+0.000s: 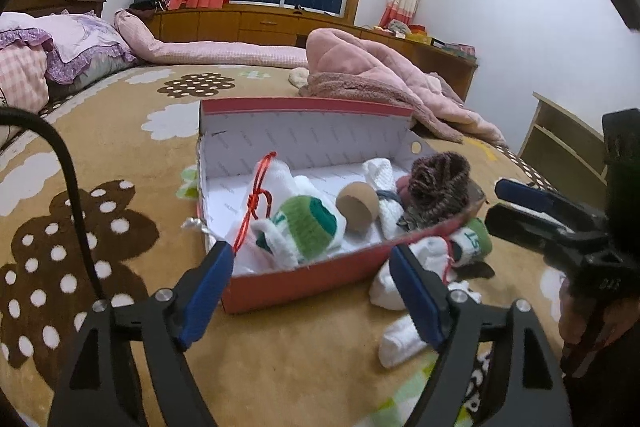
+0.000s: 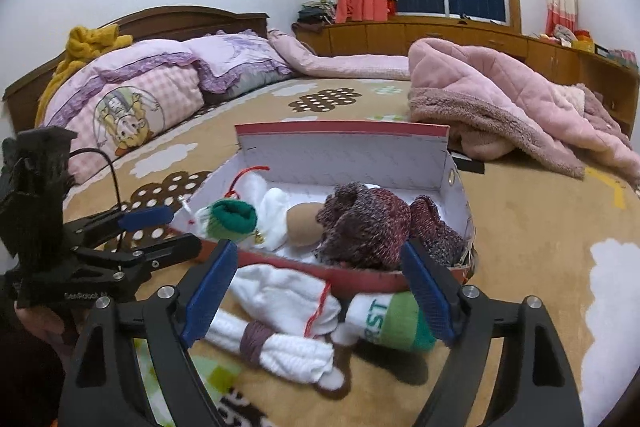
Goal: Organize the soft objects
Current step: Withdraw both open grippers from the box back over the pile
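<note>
Socks and other soft things fill a red shoebox (image 1: 280,283) on the bed (image 1: 120,155), its long axis running from 9 to 3 o'clock and its lid standing at 12. Inside lie one green-cuffed sock (image 1: 308,227), one tan ball (image 1: 357,203) and one maroon knit piece (image 1: 438,183). Outside its near wall, at 6 o'clock in the right view, lie one green-cuffed sock (image 2: 394,319) and one white roll (image 2: 280,347). Left gripper (image 1: 312,291) and right gripper (image 2: 318,293) both gape wide, empty, touching nothing.
</note>
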{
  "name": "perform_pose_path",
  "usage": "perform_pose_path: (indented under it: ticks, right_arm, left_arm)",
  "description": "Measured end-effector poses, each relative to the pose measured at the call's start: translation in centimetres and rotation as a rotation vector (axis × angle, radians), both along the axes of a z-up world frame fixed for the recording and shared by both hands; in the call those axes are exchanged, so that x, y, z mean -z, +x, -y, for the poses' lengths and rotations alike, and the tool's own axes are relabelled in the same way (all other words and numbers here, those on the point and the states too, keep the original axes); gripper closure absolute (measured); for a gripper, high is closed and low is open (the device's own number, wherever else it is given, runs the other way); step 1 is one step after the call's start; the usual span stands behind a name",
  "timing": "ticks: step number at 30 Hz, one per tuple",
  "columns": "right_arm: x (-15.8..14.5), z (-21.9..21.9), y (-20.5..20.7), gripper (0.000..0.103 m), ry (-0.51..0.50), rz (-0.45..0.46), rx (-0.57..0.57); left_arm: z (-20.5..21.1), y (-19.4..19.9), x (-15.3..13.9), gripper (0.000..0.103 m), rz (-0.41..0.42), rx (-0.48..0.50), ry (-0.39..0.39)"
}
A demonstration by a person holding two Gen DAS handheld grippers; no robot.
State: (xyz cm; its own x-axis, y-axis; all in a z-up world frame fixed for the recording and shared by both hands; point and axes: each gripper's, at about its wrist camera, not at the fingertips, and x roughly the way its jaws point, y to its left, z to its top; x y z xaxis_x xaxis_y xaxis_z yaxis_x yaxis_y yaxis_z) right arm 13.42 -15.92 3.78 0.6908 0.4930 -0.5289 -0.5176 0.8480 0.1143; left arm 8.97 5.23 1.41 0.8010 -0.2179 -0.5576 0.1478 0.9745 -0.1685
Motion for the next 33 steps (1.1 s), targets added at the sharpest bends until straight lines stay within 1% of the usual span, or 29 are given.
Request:
perform_pose_path:
  ticks: [4, 8, 11, 13, 15, 16, 18, 22, 25, 27, 30, 33]
  right_arm:
    - [-0.2, 0.3, -1.2, 0.018, -0.005, 0.011, -0.018]
    - [0.0, 0.6, -1.9, 0.018, -0.025, 0.003, -0.039]
    - [0.4, 0.8, -2.1, 0.018, -0.037, -0.028, -0.068]
    - [0.8, 1.2, -2.1, 0.018, -0.028, -0.067, -0.094]
    - [1.2, 1.7, -2.3, 0.018, -0.020, -0.094, -0.118]
    - [1.5, 1.9, -2.4, 0.018, -0.021, -0.103, -0.127]
    - [2.1, 2.4, -2.5, 0.018, -0.026, -0.124, -0.135]
    - [3.8, 3.4, -2.3, 0.018, -0.031, -0.195, -0.130]
    - [5.6, 3.7, -1.8, 0.018, -0.111, -0.236, -0.078]
    - [6.8, 3.9, -1.3, 0.018, -0.164, -0.274, -0.042]
    - [6.9, 3.9, -1.3, 0.018, -0.178, -0.261, -0.045]
    - [6.8, 4.0, -1.3, 0.018, -0.172, -0.261, -0.042]
  left_arm:
    - [-0.3, -0.8, -0.1, 0.018, 0.001, 0.007, -0.007]
    - [-0.8, -1.5, -0.2, 0.018, -0.038, -0.026, -0.018]
    - [-1.2, -2.5, -0.4, 0.018, -0.054, -0.045, -0.036]
    - [-1.5, -3.1, -0.4, 0.018, -0.080, -0.050, -0.047]
    - [-1.8, -3.7, -0.1, 0.018, -0.105, -0.027, -0.071]
    - [-1.8, -3.9, 0.0, 0.018, -0.111, -0.020, -0.072]
    - [-1.5, -4.5, 0.1, 0.019, -0.115, 0.006, -0.063]
    - [-0.2, -5.3, 0.6, 0.019, -0.116, 0.082, -0.025]
    - [1.3, -5.1, 1.1, 0.019, -0.142, 0.151, -0.020]
    - [2.0, -4.9, 1.3, 0.019, -0.153, 0.179, -0.021]
    - [2.9, -4.8, 1.5, 0.019, -0.142, 0.201, -0.016]
    - [3.1, -4.2, 1.7, 0.019, -0.142, 0.213, -0.044]
